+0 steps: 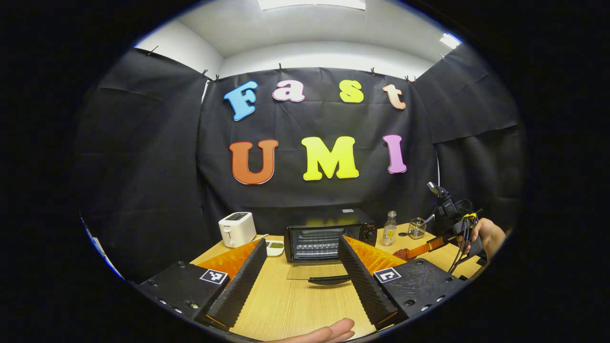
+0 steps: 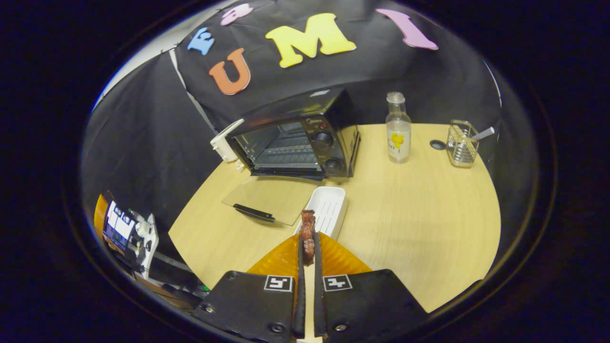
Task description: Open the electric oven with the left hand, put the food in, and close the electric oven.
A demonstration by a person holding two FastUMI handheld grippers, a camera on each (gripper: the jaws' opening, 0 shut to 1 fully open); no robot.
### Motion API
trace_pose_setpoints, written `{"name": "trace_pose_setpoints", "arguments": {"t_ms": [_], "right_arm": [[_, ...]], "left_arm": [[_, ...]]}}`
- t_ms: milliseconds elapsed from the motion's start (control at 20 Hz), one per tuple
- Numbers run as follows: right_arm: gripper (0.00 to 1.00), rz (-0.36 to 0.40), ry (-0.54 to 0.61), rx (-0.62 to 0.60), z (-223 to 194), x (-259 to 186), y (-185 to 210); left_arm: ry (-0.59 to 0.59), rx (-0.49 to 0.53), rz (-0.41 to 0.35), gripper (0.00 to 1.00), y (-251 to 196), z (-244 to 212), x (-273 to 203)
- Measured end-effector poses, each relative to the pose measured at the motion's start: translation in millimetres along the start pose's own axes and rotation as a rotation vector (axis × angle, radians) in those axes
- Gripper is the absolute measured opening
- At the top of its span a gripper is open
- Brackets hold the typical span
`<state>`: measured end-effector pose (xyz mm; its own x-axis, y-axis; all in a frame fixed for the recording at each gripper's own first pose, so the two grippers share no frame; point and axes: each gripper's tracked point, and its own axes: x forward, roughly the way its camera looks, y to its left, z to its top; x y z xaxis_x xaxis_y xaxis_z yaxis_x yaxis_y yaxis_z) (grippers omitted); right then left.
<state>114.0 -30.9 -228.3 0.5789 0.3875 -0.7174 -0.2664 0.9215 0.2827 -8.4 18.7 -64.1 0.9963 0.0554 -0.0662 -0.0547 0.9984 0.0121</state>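
bottle right of oven

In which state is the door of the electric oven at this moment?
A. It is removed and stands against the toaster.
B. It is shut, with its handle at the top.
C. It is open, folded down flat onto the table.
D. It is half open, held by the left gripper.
C: the glass door lies flat on the table before the electric oven, no gripper touching it.

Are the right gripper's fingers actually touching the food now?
Touching. The right gripper view shows the right gripper fingers pressed on both sides of the food.
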Motion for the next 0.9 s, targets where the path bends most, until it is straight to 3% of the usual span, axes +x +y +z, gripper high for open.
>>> {"name": "trace_pose_setpoints", "arguments": {"t_ms": [450, 600, 750, 900], "right_arm": [[0.1, -0.209, -0.191, -0.383, 26.1, -49.5, 73.6], [0.07, -0.252, -0.258, -0.449, 33.0, -36.9, 100.2], [0.1, -0.322, -0.37, -0.539, 46.1, -16.6, 124.9], [0.1, -0.334, -0.438, -0.581, 50.1, 17.8, 148.6]], "left_arm": [[-0.037, -0.05, -0.007, 0.95, 26.4, 9.0, -29.6], [-0.035, -0.06, -0.006, 0.95, 36.2, 4.0, -29.8], [-0.035, -0.06, 0.015, 0.96, 50.8, -3.4, -31.1], [-0.025, -0.077, 0.013, 0.96, 59.2, -13.3, -30.7]]}}
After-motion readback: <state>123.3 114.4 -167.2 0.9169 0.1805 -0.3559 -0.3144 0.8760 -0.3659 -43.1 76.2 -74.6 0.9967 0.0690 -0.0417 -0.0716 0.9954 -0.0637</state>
